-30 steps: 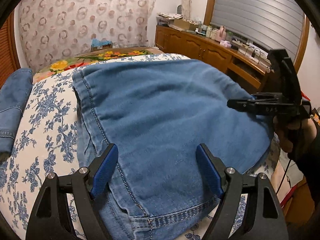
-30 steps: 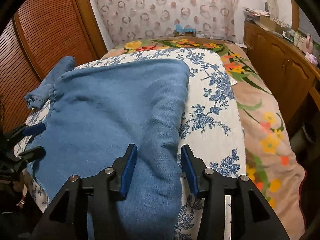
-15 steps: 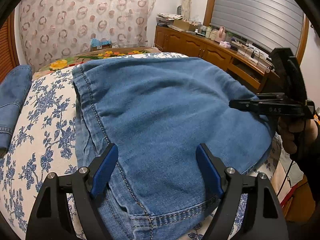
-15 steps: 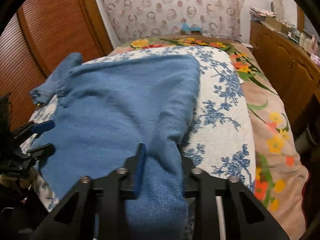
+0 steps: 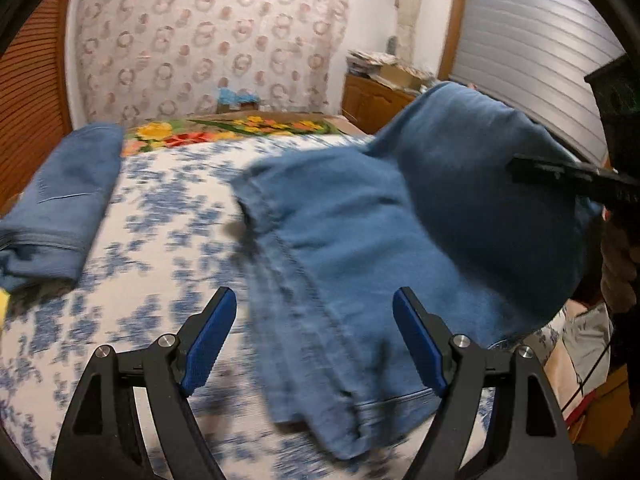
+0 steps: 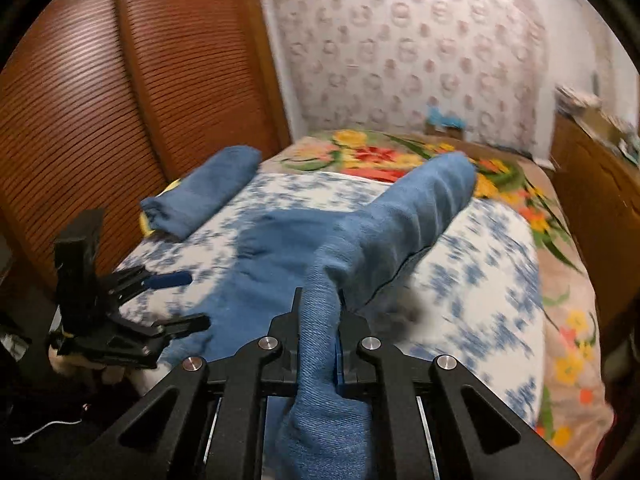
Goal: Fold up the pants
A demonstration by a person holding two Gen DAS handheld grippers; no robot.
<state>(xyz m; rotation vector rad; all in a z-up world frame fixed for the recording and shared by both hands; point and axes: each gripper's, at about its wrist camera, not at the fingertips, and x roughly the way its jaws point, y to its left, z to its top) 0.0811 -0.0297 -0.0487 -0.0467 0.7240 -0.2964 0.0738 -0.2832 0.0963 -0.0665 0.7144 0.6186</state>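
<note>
Bedspread (image 5: 168, 216) print blurred, perhaps floral

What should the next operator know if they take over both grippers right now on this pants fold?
Right gripper: jaws closing on a bunched edge of the jeans, cloth pinched between them and lifted off the bed.
Left gripper: open, empty, hovering over the near hem end of the jeans, not touching.
Jeans: one side raised in a hump, the rest lying on the blue floral cover. Another denim piece, rolled, lies at the bed's far left.
Done: edge gripped and raised.
Left: probably carry the raised side across, lay it flat, release, then smooth and finish the fold.
</note>
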